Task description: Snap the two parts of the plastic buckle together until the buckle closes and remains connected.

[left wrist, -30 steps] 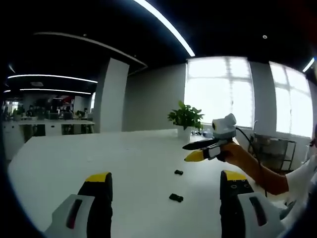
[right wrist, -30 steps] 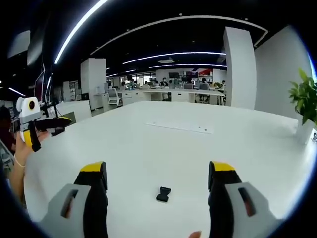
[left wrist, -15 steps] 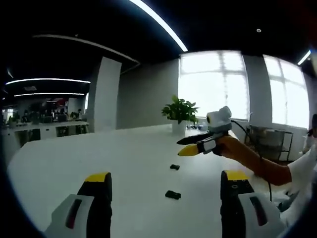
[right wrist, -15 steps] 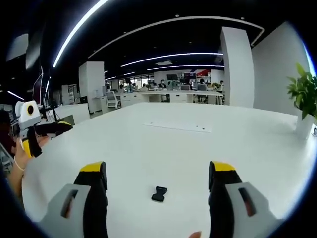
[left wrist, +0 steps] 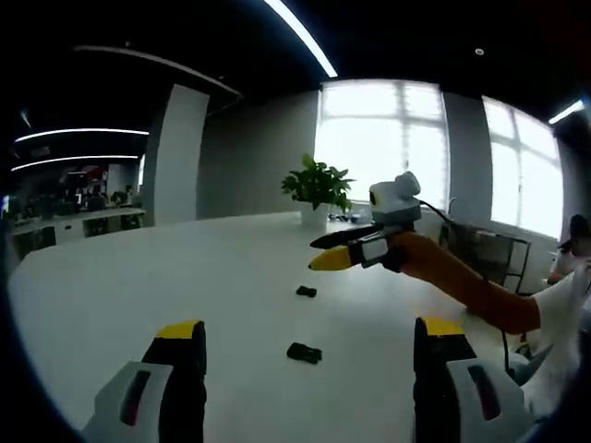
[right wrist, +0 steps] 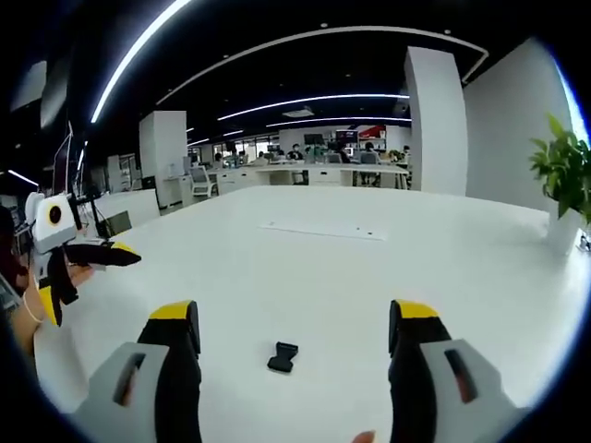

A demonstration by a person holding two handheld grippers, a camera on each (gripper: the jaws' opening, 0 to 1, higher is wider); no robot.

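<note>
Nothing's been joined yet: both buckle halves lie apart on the white desk (left wrist: 138, 295), the nearer buckle half (left wrist: 304, 353) ahead between the spread left hand-held gripper (left wrist: 303, 346), the farther buckle half (left wrist: 306, 292) beyond, while the right hand-held gripper (right wrist: 294, 332), likewise spread and empty, frames one buckle piece (right wrist: 283, 357).

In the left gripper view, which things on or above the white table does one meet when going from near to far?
Near black buckle part → far black buckle part → right gripper, held above the table → potted plant at the far edge.
</note>
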